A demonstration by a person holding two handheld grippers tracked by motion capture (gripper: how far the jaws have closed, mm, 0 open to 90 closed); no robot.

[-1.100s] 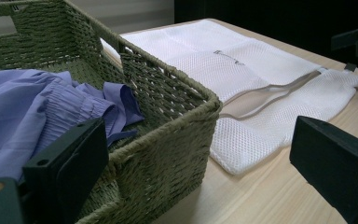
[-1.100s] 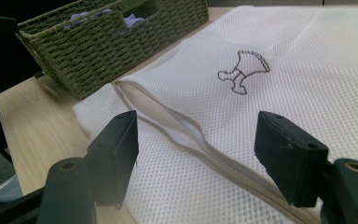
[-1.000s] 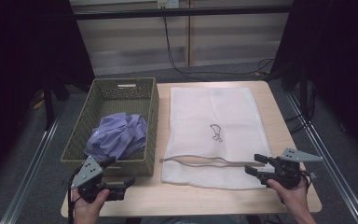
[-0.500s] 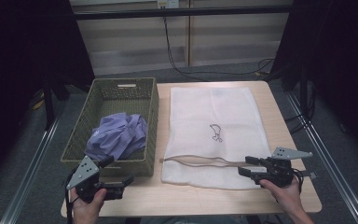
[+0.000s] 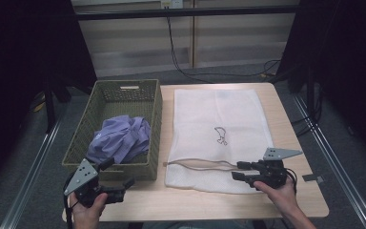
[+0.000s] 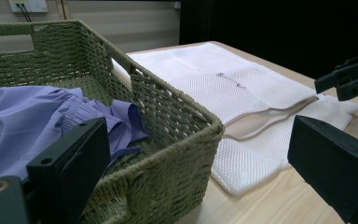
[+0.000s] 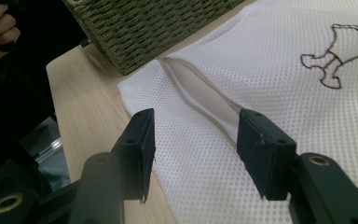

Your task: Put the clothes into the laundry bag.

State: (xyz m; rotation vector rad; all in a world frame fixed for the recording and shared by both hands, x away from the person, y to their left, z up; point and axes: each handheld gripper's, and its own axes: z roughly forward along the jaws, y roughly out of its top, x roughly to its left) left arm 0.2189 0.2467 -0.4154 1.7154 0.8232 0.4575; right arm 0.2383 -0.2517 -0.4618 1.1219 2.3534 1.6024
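A white mesh laundry bag (image 5: pixel 217 129) lies flat on the wooden table (image 5: pixel 290 138), with a small dark embroidered figure (image 5: pixel 221 136) and a beige trimmed opening (image 5: pixel 195 164) near its front edge. My right gripper (image 5: pixel 237 171) sits at the bag's near right corner, pointing left. Its jaws have just been closing. In the right gripper view (image 7: pixel 196 121) they stand apart over the mesh beside the beige trim (image 7: pixel 200 100), not pressing it. My left gripper (image 5: pixel 120 172) is open at the near corner of the green woven basket (image 5: pixel 152 102), which holds a purple garment (image 5: pixel 119 138).
The basket (image 6: pixel 177 112) stands left of the bag, its long side almost touching the bag's edge. Bare tabletop runs along the front edge and to the right of the bag. Black cables hang behind the table's far edge.
My right gripper has slid left along the bag's front edge and its jaws have narrowed. The left gripper has stayed where it was.
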